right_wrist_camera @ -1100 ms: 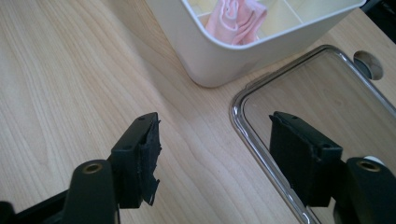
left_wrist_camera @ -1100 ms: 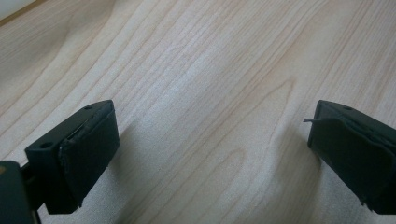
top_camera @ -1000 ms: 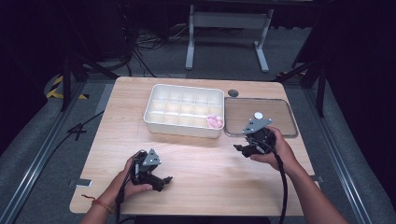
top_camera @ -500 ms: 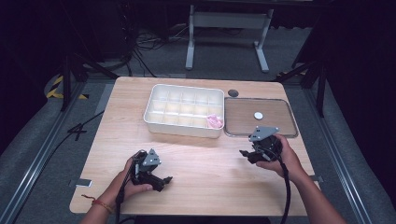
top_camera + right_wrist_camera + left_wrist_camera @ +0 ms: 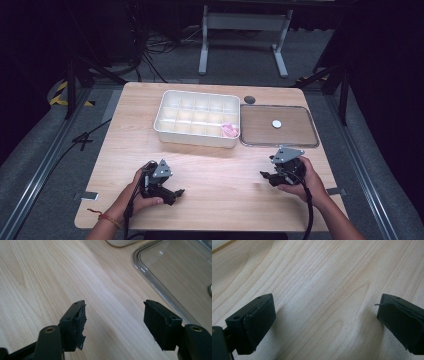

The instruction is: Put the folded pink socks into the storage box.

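While both sets of tongs rest low over the bare wood of the counter (image 5: 210,165), nothing is in hand, so this looks like a pause between steps, either just after a drop-off or just before a pick-up. The white divided box (image 5: 197,118) serves as the landmark. A small pink thing (image 5: 229,130) lies in the box's front right compartment, and it is too small to say what it is. Just beside the box on its right lies a clear lid or tray (image 5: 278,126), flat on the counter, with a small white disc (image 5: 276,123) on it, well apart from the pink thing. A dark round spot (image 5: 249,99) sits on the counter behind the box's right rear corner.

The left tongs (image 5: 324,315) stand wide open and empty, in front of the box and to its left. The right tongs (image 5: 115,322) are also spread wide with nothing between them, in front of the box and to its right, close to the near edge of the clear lid.

My guess is that the next move would be a reach by the right tongs toward the white disc, which calls for lifting clear of the lid's raised rim, then closing on a thin, flat piece.

No brand, label or writing can be read anywhere.
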`<state>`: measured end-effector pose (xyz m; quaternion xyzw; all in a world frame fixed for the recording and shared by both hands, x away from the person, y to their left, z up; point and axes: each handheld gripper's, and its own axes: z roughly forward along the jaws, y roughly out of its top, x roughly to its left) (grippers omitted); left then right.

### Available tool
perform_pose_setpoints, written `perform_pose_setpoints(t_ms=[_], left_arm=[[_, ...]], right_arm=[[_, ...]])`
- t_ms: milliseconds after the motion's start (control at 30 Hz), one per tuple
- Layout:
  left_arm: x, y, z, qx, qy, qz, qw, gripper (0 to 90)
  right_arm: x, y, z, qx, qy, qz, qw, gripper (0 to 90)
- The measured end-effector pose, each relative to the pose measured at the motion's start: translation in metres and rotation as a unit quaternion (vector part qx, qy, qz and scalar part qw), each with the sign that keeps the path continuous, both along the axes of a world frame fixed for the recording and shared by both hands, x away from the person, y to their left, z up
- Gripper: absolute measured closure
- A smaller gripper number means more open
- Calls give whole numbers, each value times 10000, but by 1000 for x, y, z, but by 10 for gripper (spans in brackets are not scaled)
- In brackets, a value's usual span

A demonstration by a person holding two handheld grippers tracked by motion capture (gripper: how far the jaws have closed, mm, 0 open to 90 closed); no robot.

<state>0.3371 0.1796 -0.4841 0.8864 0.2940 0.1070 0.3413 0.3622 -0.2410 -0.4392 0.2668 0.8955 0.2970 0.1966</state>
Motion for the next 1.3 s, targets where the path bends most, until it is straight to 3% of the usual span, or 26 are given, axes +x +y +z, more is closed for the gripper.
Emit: perform_pose_setpoints(t_ms=[167,433,800,967,1167,1300], left_arm=[[0,0,0,-2,0,1,10000,22],[0,0,0,-3,-1,1,10000,22],[0,0,0,-1,0,1,10000,22],[0,0,0,-3,6,1,10000,22],[0,0,0,-4,14,1,10000,21],[0,-1,0,-21,25,0,10000,18]], right_arm=[[-8,-5,-14,82,99,-47,9999,351],[-16,-14,-18,263,17,-98,9996,349],[-28,-35,-34,420,219,-276,9985,337],[-30,-45,-37,670,285,-360,9967,320],[-32,-59,-45,1127,360,-467,9919,288],[-35,-61,-47,1184,315,-514,9911,274]])
